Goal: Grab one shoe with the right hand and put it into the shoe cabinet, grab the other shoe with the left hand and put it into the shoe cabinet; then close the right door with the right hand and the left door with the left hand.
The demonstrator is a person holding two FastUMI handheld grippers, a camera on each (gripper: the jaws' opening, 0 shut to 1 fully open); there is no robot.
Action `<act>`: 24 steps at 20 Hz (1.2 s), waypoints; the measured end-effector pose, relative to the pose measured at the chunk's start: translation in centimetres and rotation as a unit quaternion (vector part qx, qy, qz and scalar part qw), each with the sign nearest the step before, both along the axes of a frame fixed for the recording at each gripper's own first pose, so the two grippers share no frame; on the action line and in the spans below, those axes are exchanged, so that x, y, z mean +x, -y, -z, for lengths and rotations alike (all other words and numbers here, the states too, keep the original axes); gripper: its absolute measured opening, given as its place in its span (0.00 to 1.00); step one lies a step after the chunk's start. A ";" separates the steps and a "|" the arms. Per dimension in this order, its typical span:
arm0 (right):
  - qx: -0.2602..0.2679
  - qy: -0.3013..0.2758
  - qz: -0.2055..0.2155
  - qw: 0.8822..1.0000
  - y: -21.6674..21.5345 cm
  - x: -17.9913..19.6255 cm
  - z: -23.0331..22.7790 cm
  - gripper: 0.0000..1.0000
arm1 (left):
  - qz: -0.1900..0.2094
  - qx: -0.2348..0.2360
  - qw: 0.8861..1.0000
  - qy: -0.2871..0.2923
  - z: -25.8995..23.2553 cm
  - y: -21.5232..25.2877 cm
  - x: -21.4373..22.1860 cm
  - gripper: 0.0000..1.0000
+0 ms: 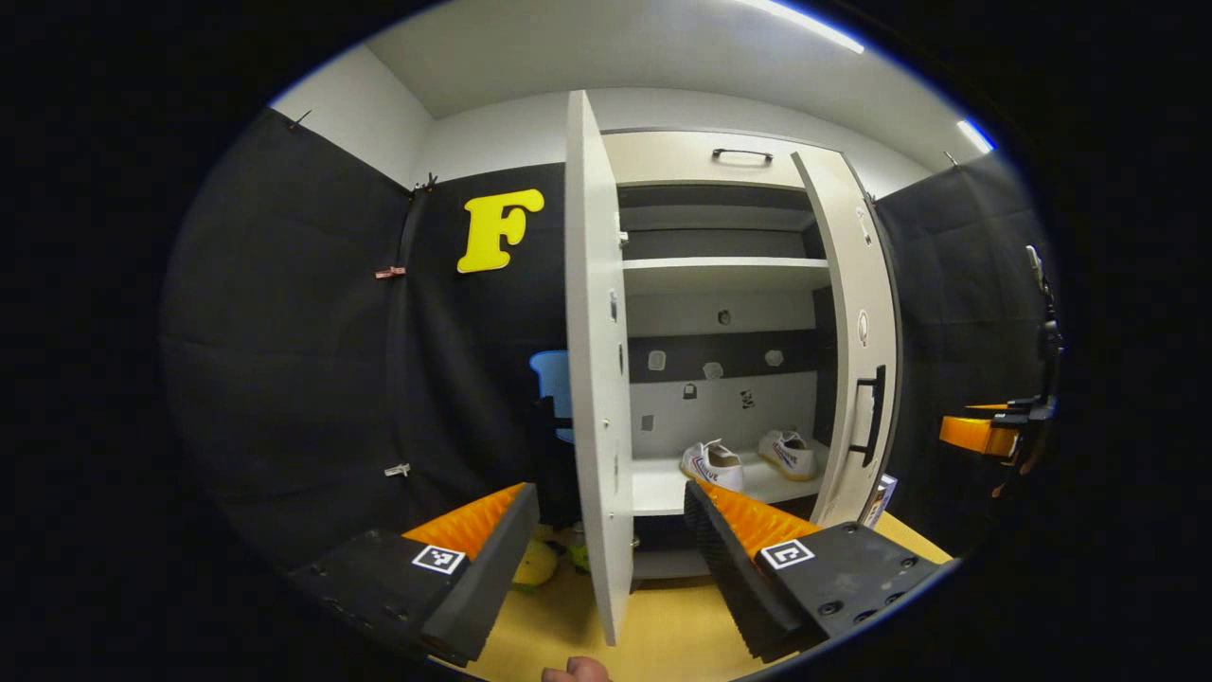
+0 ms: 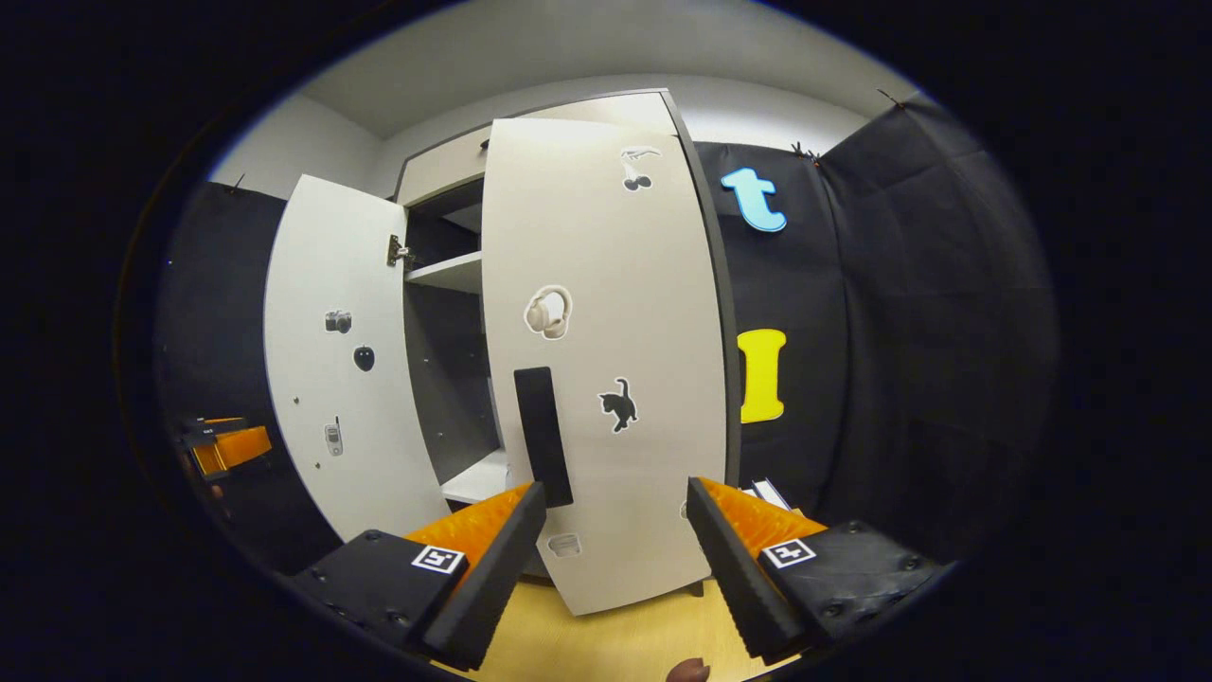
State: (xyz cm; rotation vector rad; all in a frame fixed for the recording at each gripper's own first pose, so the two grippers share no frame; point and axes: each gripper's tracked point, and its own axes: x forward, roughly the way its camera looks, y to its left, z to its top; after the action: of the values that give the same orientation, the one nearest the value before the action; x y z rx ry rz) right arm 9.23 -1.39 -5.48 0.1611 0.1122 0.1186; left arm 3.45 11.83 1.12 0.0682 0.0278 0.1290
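Left tongs (image 1: pixel 611 530): released, empty, straddling the edge of the left door (image 1: pixel 597 379), not touching it. Right tongs (image 2: pixel 615 530): released, empty, facing the right door (image 2: pixel 606 379) and its dark handle (image 2: pixel 543 436). Shoe cabinet (image 1: pixel 729 275): both doors ajar. Lower shelf (image 1: pixel 663 488), in the left gripper view: two white shoes, left shoe (image 1: pixel 712 465) and right shoe (image 1: pixel 788 454), side by side. Upper shelf (image 1: pixel 724 275): bare. Right gripper view: stickers on the right door's front, shoes hidden behind it.

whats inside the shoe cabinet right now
Two white shoes sit side by side on the lower shelf of the shoe cabinet. The upper shelf looks bare. The half-open right door covers the right edge inside, so that part cannot be checked.
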 end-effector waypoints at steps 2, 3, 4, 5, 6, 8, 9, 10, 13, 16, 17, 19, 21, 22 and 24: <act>-0.013 0.000 0.011 1.000 0.1 -0.5 0.1 0.98 | -0.012 0.004 1.000 0.000 -0.1 -2.2 -0.2 0.97; -0.018 0.000 0.010 1.000 -0.2 -0.7 0.1 0.98 | -0.022 0.009 1.000 0.001 -0.1 -3.5 -0.2 0.97; -0.020 0.003 0.009 1.000 -0.4 -1.0 -0.1 0.98 | -0.032 0.012 0.999 0.001 -0.2 -4.7 -0.2 0.97; -0.022 0.008 0.010 1.000 -0.4 -1.3 -0.4 0.98 | -0.042 0.013 0.999 0.003 -0.1 -5.8 0.1 0.97; -0.023 0.013 0.012 1.000 -0.3 -1.6 -0.7 0.98 | -0.049 0.011 0.999 0.004 0.0 -6.8 0.5 0.97; -0.027 0.020 0.022 0.999 0.0 -1.9 -1.1 0.98 | -0.059 0.006 0.998 -0.002 0.5 -8.6 1.4 0.97; -0.030 0.020 0.025 0.999 0.2 -2.0 -1.1 0.98 | -0.064 0.005 0.998 -0.005 0.8 -9.4 2.0 0.97; -0.030 0.020 0.025 0.999 0.1 -2.1 -1.2 0.98 | -0.066 0.003 0.998 -0.008 1.2 -10.2 2.8 1.00; -0.044 0.025 0.032 0.998 0.3 -2.3 -1.6 0.98 | -0.064 -0.002 0.998 -0.016 2.1 -11.0 4.4 0.97; -0.071 0.023 0.034 0.997 0.3 -2.5 -1.3 0.98 | -0.050 0.002 0.998 -0.029 3.3 -11.1 6.3 0.97; -0.076 0.023 0.035 0.996 0.4 -2.6 -1.3 0.98 | -0.042 0.004 0.999 -0.034 3.6 -10.6 6.7 0.97; -0.078 0.021 0.037 0.996 0.4 -2.5 -1.1 0.98 | -0.043 0.019 0.999 -0.028 3.5 -10.5 6.9 0.93; -0.075 0.021 0.037 0.996 0.3 -2.6 -1.1 0.98 | -0.038 0.027 0.998 -0.032 3.5 -10.1 7.0 0.92; -0.073 0.019 0.037 0.996 0.2 -2.6 -1.0 0.98 | -0.037 0.028 0.998 -0.034 3.5 -10.0 7.0 0.92; -0.069 0.018 0.036 0.997 0.0 -2.8 -1.0 0.98 | -0.035 0.017 0.999 -0.034 3.7 -9.5 7.1 0.92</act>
State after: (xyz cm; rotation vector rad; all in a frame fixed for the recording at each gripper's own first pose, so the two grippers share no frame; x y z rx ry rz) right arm 6.45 -1.43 -4.44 0.0256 0.0786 0.0423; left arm 10.50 21.36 -2.54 0.1047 0.0952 0.1980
